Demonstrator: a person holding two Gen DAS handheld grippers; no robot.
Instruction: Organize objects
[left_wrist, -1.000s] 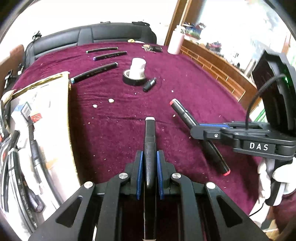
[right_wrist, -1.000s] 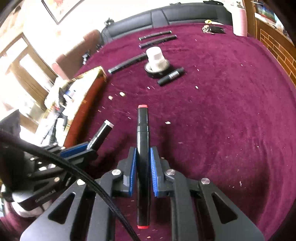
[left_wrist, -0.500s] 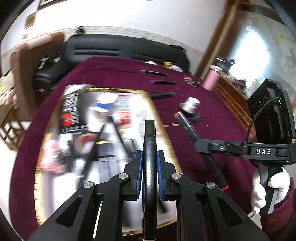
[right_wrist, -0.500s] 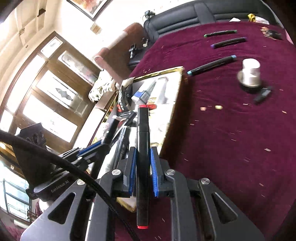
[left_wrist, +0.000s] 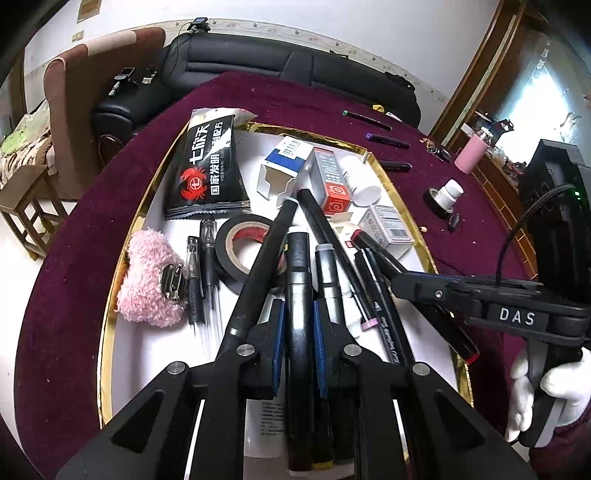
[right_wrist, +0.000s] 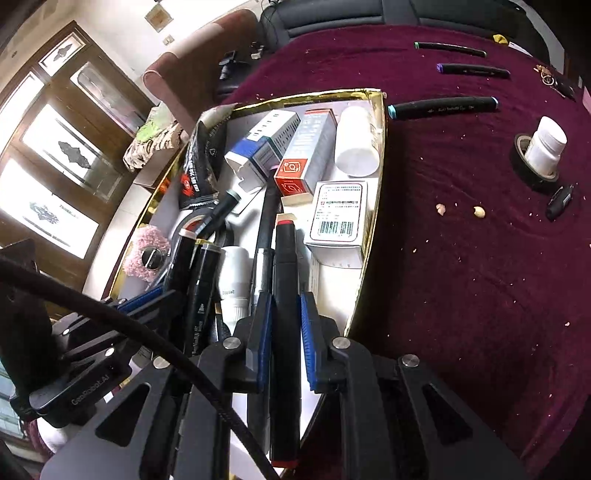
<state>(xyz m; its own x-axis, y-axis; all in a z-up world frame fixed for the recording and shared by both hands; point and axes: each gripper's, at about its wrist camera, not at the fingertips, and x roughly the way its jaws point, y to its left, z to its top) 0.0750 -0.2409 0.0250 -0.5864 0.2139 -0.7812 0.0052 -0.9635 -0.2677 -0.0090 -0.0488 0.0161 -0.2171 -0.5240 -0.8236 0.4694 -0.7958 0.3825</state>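
The left gripper (left_wrist: 298, 325) is clenched on a black marker with a white cap (left_wrist: 297, 295), and the right gripper (right_wrist: 283, 332) is clenched on a black marker with a red cap (right_wrist: 284, 280). Both markers are held above the gold-rimmed tray (left_wrist: 110, 295), which lies on the dark red tablecloth (right_wrist: 480, 258).

The tray is crowded. Below the left gripper lie several loose markers (left_wrist: 332, 280) and a long black tube (left_wrist: 258, 266), side by side and partly over each other. To the left of them there are a roll of black tape (left_wrist: 236, 254), two gel pens (left_wrist: 201, 273) and a pink fluffy thing with a metal clip (left_wrist: 151, 280). At the far end of the tray lie a black snack bag (left_wrist: 207, 166), a blue and white box (left_wrist: 284, 162), a grey box with a red end (right_wrist: 303, 155), a white bottle (right_wrist: 356, 140) on its side and a white box with a barcode (right_wrist: 338, 218). A small white tube (right_wrist: 232, 280) lies between the markers just beside the right gripper.

Outside the tray, on the cloth, three more markers (right_wrist: 443, 105) lie well apart from each other. Further to the right a small white bottle (right_wrist: 546, 144) stands inside another tape ring (right_wrist: 532, 173), with a small black object (right_wrist: 559, 201) near it. Small crumbs are scattered over the cloth. In the left view a white-gloved hand (left_wrist: 554, 380) holds the right gripper's handle.
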